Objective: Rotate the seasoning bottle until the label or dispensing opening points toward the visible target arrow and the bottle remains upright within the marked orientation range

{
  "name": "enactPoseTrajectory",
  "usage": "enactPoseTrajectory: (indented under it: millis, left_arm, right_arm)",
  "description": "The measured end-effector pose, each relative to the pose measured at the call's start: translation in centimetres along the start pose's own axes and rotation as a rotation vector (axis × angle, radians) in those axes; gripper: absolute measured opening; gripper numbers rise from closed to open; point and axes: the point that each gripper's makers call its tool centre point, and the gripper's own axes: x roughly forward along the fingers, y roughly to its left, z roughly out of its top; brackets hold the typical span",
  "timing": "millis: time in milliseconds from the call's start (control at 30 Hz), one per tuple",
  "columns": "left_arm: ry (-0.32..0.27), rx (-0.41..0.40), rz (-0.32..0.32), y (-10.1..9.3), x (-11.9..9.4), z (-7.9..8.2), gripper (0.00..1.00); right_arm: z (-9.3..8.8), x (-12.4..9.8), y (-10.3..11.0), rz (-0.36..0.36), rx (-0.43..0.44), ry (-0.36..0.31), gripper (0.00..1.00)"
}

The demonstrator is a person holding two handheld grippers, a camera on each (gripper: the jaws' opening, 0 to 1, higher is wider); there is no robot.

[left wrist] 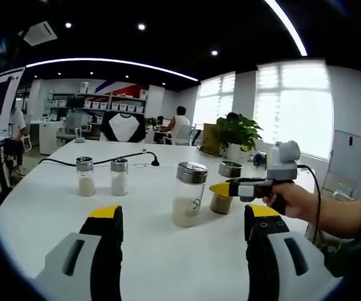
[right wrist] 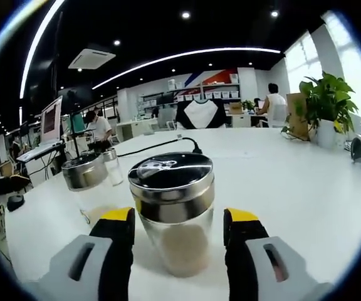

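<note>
Several steel-lidded glass seasoning bottles stand upright on the white table [left wrist: 55,219]. In the right gripper view a bottle with beige powder [right wrist: 172,219] stands between the jaws of my right gripper [right wrist: 179,218]. The left jaw is at its side and a small gap shows at the right jaw, so the gripper is open. The left gripper view shows that bottle [left wrist: 228,188] with the right gripper [left wrist: 225,187] at it, held by a hand. A taller bottle [left wrist: 188,195] stands ahead of my open left gripper [left wrist: 183,216], which holds nothing.
Two small bottles [left wrist: 85,177] [left wrist: 119,176] stand at the left, with a black cable [left wrist: 130,157] behind them. A potted plant [left wrist: 237,135] sits at the table's far side. In the right gripper view another bottle [right wrist: 86,179] stands left of the framed one. People sit among desks and shelves behind.
</note>
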Motion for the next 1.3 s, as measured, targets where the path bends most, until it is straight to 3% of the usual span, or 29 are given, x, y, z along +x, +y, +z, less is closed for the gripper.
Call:
enactPoseTrajectory:
  millis: [300,1300]
  left_arm:
    - [0.004,0.001,0.000,0.10,-0.08,-0.07,0.84]
    - [0.010,0.000,0.010,0.32,-0.31,-0.41,0.84]
  right_arm:
    - [-0.29,0.20,0.16,0.004,-0.054,0.016,0.42]
    - [-0.28,0.16,-0.21,0.009,-0.063,0.008,0.41]
